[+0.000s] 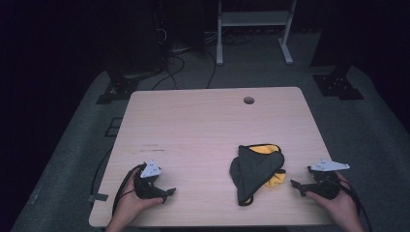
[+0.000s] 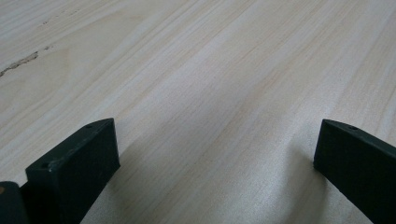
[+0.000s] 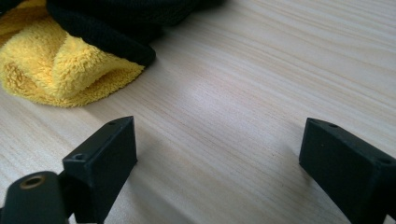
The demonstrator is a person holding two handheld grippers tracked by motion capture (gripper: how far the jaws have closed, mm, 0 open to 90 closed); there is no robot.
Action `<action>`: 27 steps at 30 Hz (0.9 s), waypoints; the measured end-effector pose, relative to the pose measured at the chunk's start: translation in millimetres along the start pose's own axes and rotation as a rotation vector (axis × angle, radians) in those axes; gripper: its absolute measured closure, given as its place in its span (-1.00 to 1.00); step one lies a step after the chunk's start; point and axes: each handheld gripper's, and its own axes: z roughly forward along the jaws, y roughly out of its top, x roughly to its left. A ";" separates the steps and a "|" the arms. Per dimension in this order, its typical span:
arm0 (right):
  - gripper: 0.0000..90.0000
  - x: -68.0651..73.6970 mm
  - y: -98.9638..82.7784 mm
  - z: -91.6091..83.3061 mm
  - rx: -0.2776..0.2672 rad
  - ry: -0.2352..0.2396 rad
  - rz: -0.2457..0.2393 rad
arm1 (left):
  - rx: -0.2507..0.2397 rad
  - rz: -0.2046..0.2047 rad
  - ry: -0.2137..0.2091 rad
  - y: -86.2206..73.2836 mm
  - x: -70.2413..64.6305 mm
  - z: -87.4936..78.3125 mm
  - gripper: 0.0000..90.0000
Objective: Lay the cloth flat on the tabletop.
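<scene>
Yellow-and-dark cloth [image 1: 256, 170] on table [image 1: 203, 125], both grippers' fingers spread, pinching nothing

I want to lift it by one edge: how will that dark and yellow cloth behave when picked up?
The cloth lies crumpled in soft folds, so it will probably droop and unfold when lifted, not hold its shape. Its fluffy yellow pile suggests a light towel that grips well. Pushed, it would likely bunch up on the smooth table.
</scene>
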 end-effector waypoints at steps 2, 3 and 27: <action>-0.78 0.0 0.0 0.0 0.000 0.000 0.000 | -0.001 -0.001 0.003 -0.1 0.1 -0.2 -1.00; -0.78 0.0 0.0 0.0 0.000 0.000 0.000 | -0.006 -0.003 0.006 -0.3 0.5 -0.7 -1.00; -0.78 1.7 -1.9 -2.1 0.001 -0.008 0.007 | -0.074 0.004 -0.035 18.2 0.9 -6.5 -0.22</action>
